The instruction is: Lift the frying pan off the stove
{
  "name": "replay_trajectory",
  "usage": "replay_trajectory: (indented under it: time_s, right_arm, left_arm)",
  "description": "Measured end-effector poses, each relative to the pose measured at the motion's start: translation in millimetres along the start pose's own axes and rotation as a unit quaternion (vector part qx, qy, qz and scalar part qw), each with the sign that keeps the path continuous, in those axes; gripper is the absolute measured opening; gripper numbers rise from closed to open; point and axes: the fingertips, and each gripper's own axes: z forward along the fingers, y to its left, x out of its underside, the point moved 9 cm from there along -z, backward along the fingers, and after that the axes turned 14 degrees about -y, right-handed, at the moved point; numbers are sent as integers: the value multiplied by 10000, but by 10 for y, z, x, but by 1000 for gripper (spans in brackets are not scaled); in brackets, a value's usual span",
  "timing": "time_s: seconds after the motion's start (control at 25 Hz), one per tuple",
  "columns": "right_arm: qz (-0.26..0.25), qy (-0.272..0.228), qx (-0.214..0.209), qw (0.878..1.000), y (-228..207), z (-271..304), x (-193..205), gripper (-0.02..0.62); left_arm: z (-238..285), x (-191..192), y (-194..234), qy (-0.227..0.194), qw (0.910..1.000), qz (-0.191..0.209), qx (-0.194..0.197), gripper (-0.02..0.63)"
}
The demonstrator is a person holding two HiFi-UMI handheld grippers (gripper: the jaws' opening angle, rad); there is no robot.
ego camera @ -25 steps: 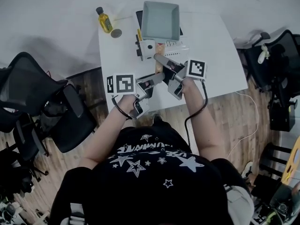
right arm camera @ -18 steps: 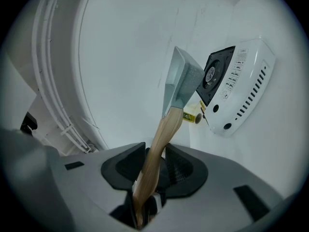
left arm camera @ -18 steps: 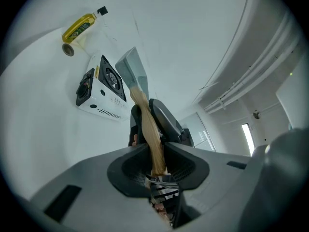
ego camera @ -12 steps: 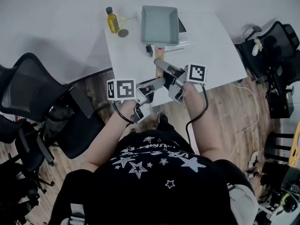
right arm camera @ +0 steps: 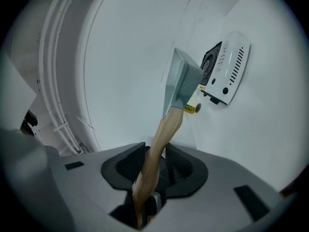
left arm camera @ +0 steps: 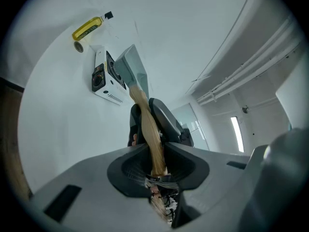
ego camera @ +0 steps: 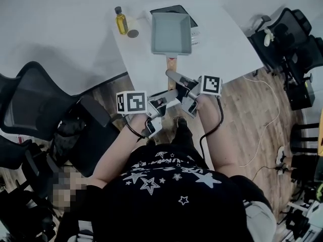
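A square grey frying pan [ego camera: 171,33] with a wooden handle [ego camera: 172,64] hangs in the air above the white portable stove [ego camera: 195,34], clear of it. Both grippers hold the handle. My left gripper [ego camera: 162,96] is shut on the handle's near end [left arm camera: 150,138], just behind my right gripper [ego camera: 177,79], which is clamped on the same handle [right arm camera: 161,139] a little farther up. In the gripper views the pan [left arm camera: 131,71] [right arm camera: 181,81] stands apart from the stove [left arm camera: 107,79] [right arm camera: 227,71]. Most of the stove top is hidden under the pan in the head view.
A yellow oil bottle [ego camera: 120,21] and its loose cap [ego camera: 132,34] lie on the white table [ego camera: 222,44] left of the stove. Black office chairs [ego camera: 45,110] stand at the left, more chairs [ego camera: 298,39] at the right. A cable [ego camera: 262,130] runs over the wooden floor.
The pan has come nearer over the stove: earlier the stove's front showed below the pan's near edge, now only its far corner and right side show. Both grippers stay on the handle.
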Motion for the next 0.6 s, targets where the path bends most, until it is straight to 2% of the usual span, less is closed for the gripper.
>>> replay_trajectory:
  time_s: [0.2, 0.6]
  right_arm:
    - [-74, -248, 156, 9995, 81, -160, 397, 130]
    - [125, -489, 181, 9986, 95, -458, 652, 132]
  left_arm:
    - [-328, 183, 27, 315, 9995, -53, 84, 101]
    - [-444, 456, -11, 582, 9982, 79, 81, 106]
